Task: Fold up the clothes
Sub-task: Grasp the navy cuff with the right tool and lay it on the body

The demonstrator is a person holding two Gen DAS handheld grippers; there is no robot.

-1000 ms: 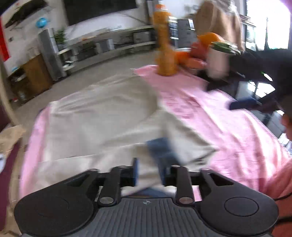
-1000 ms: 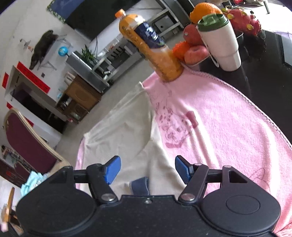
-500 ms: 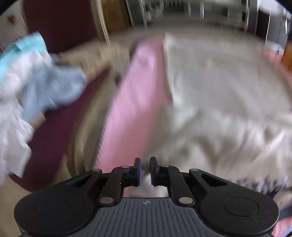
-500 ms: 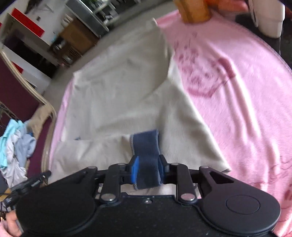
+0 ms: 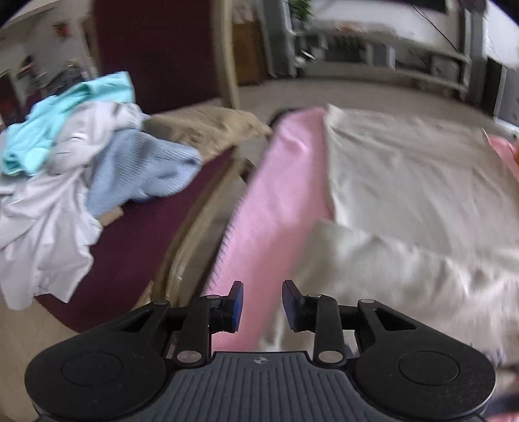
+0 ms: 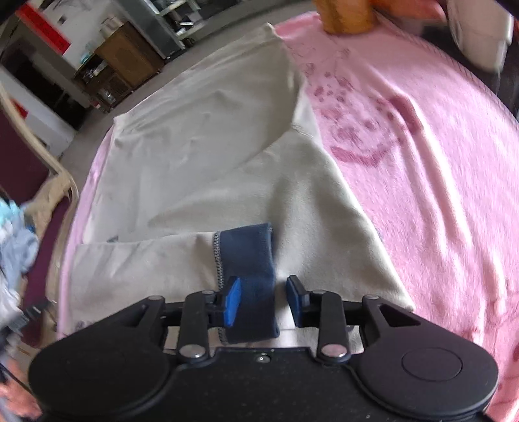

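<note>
A cream garment [image 6: 207,136] lies flat on the pink blanket [image 6: 438,181]. One sleeve is folded across its lower part, and the sleeve's navy cuff [image 6: 246,253] reaches toward me. My right gripper [image 6: 262,300] is open, with the cuff lying loose between its fingers; a small gap shows beside the right finger. In the left wrist view the same cream garment [image 5: 405,181] fills the right side. My left gripper [image 5: 262,305] is open over the blanket's left edge [image 5: 279,194], beside the garment's near corner, and holds nothing.
Left of the table stands a chair with a maroon seat [image 5: 136,233], heaped with teal, white and light blue clothes [image 5: 65,155]. At the far end of the blanket are the base of an orange bottle [image 6: 347,16] and a white cup [image 6: 480,35].
Both grippers have gone from shut to open. The right one let go of the navy cuff, which now lies on the garment. The left wrist view shifted a little farther left.
</note>
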